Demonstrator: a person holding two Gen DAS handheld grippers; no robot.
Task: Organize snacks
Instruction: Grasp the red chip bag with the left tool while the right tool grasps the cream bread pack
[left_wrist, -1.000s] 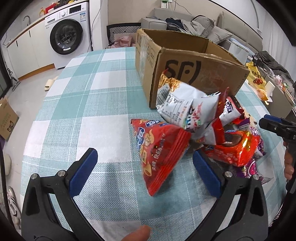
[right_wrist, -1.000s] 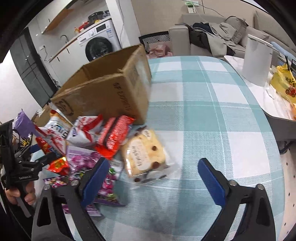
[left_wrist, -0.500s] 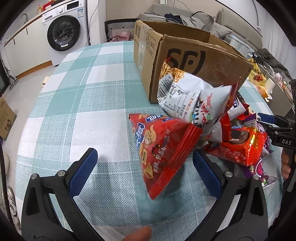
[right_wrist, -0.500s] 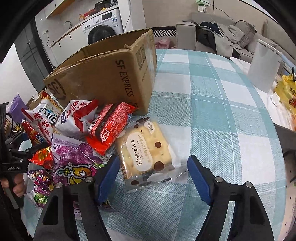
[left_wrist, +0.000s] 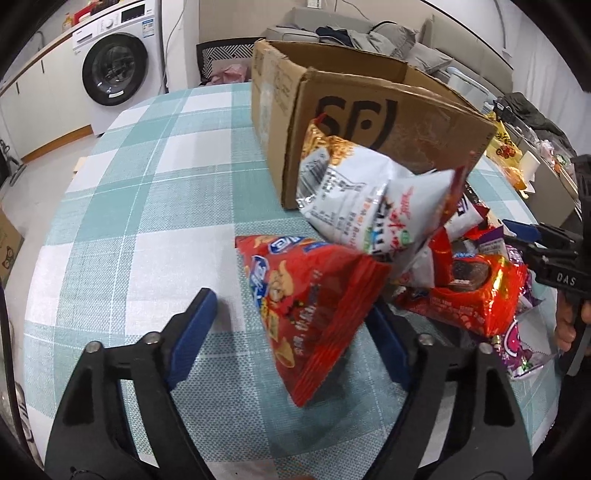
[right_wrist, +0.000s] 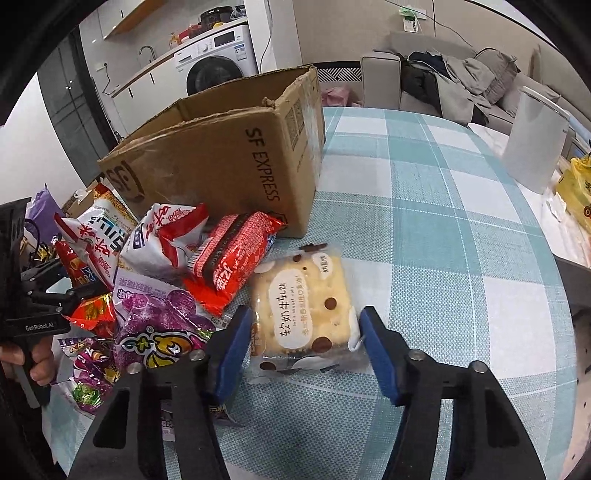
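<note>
The cardboard box (right_wrist: 236, 162) stands open-topped on the checked surface (right_wrist: 436, 229), and the snack pile leans against its near wall. No snack can be seen inside it, so by my reading the sorting has barely begun.

Your left gripper (left_wrist: 291, 332) has its jaws spread wide on either side of the red chip bag (left_wrist: 314, 299), holding nothing. That bag stands tilted on one corner with the white chip bag (left_wrist: 373, 206) resting against its top. Close there and lift, and you are likely to drag or topple the white bag, which could slide off towards the surface edge. The bag is also puffed with air; a pinch on the bulge may slip.

Your right gripper (right_wrist: 303, 347) has its jaws partly open, straddling the near end of the nougat cake pack (right_wrist: 299, 310); neither jaw visibly presses it. The loose clear wrapper is the risk: squeeze hard and you crush the soft cake, squeeze lightly and you catch film only.

The purple candy bag (right_wrist: 159, 325) lies just beside the left jaw and could be snagged.
</note>
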